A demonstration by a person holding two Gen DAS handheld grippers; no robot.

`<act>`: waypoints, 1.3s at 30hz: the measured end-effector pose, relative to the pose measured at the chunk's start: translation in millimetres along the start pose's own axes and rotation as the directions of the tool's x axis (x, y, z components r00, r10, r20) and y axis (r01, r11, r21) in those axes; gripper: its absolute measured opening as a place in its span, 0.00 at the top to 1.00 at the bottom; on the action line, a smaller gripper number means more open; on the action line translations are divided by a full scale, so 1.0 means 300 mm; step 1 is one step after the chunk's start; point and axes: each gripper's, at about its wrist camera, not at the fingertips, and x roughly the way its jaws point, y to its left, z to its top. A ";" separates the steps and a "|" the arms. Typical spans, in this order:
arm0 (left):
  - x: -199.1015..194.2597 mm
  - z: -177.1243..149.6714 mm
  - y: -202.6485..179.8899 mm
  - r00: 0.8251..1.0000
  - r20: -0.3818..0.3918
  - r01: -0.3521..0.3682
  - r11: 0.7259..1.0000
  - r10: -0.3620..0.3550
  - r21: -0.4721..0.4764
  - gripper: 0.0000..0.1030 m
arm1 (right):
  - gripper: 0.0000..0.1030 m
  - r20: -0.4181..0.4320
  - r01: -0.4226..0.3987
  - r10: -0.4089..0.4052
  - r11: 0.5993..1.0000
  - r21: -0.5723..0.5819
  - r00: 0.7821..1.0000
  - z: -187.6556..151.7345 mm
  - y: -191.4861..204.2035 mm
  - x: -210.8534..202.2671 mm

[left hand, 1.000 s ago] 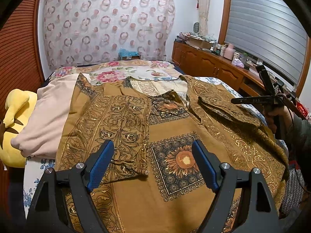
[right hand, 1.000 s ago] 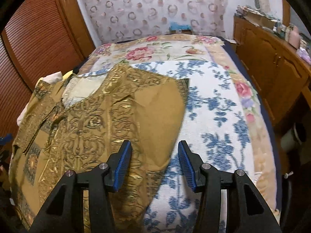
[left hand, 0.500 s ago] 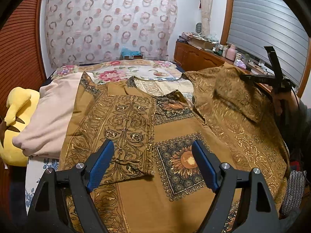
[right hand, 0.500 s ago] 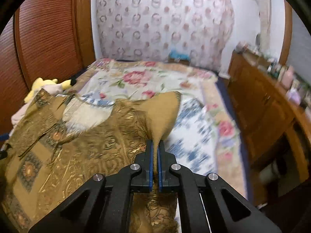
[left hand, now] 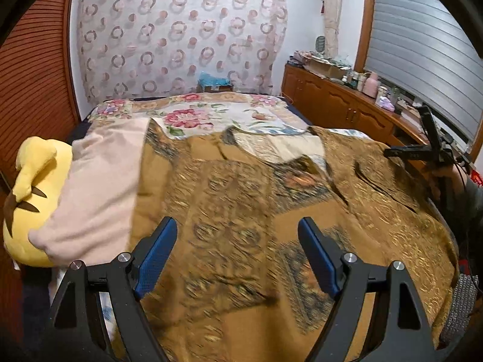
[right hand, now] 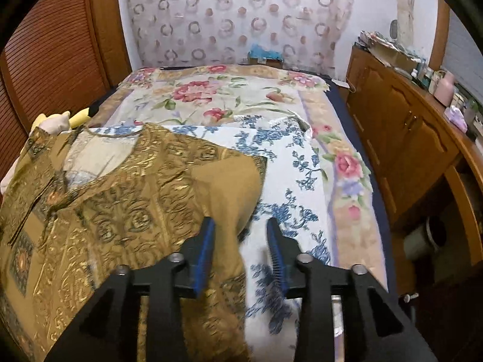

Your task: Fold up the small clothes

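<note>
Risk sits mostly on the left side of the bed (right hand: 347, 163), where a yellow plush toy (left hand: 33, 199) and a pale pink cloth (left hand: 96, 187) lie just beside the brown and gold garment (left hand: 241, 199); I judge that a fold pulled from that side could drag the pink cloth along or catch it under the garment's edge. The garment is spread over the bed, with one sleeve folded across its chest. The left gripper (left hand: 238, 253) hovers above the lower front of it, jaws wide with nothing between them, and this view is blurred, so I cannot say how near it is to the cloth. Further right, the right gripper (right hand: 241, 250) has its jaws open around the loose sleeve edge, which hangs between them; whether the pads touch the fabric I cannot tell. The sleeve could fall in a crooked heap, because the fabric looks thin and slippery, and then the fold would be uneven. On the far right, a wooden cabinet (right hand: 401, 138) with small bottles stands close to the bed, so a wide swing of this arm might strike it.
</note>
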 end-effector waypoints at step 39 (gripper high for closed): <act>0.374 0.287 0.291 0.986 -0.166 -0.037 0.999 0.033 -0.020 0.62 | 0.54 0.030 -0.063 0.066 0.995 -0.076 0.997 0.064 -0.030 0.147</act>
